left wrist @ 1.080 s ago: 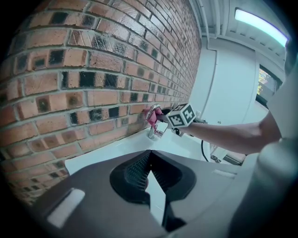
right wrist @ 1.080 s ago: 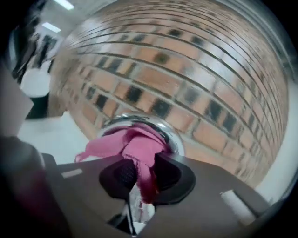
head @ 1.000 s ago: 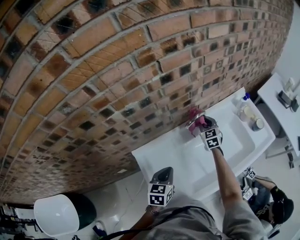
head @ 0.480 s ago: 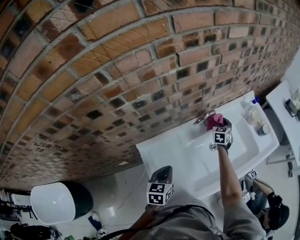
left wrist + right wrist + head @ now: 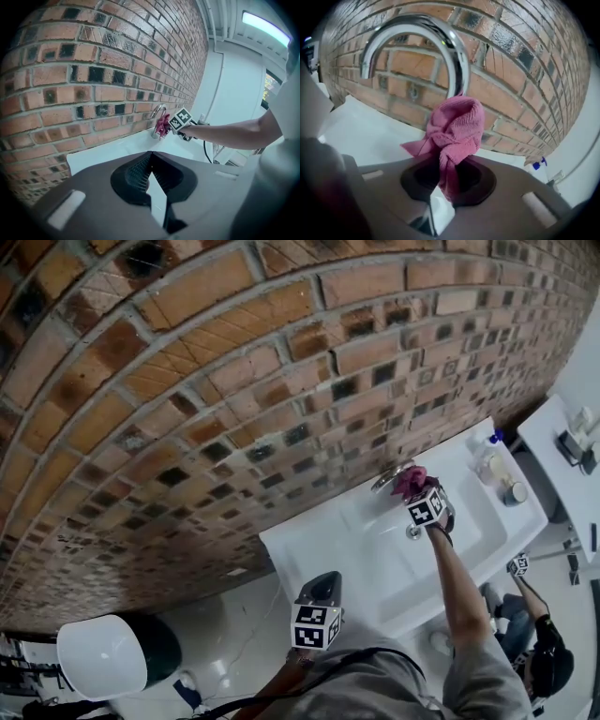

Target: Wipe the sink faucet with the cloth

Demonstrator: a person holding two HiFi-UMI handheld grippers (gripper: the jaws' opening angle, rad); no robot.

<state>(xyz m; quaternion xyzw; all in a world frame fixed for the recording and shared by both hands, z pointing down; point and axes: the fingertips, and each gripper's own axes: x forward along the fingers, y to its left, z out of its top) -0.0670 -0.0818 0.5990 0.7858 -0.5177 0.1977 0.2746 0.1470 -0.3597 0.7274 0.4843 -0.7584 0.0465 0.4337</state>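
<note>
A brick wall (image 5: 234, 381) fills the far side of the scene, and a white sink (image 5: 370, 573) runs along its foot.

The person's right arm (image 5: 452, 582) is stretched out nearly straight from the shoulder. It crosses the basin from the near edge to the far edge, with the wrist in line with the forearm. At its end the right gripper (image 5: 419, 495) points at the wall, its marker cube facing up.

The left gripper (image 5: 323, 581) is held close to the body over the sink's near left corner, well apart from the right one. Its nose aims forward along the wall. Its jaws meet at the tips with nothing between them.

The chrome faucet (image 5: 440, 33) stands at the far edge of the sink against the bricks, and its arch curves over toward the left. The pink cloth (image 5: 454, 126) is clamped in the right gripper's closed jaws. Its bunched end sticks out ahead of them and lies against the lower upright part of the faucet. One loose corner hangs off to the left.

A few small bottles (image 5: 487, 463) stand on the sink's far right end.
</note>
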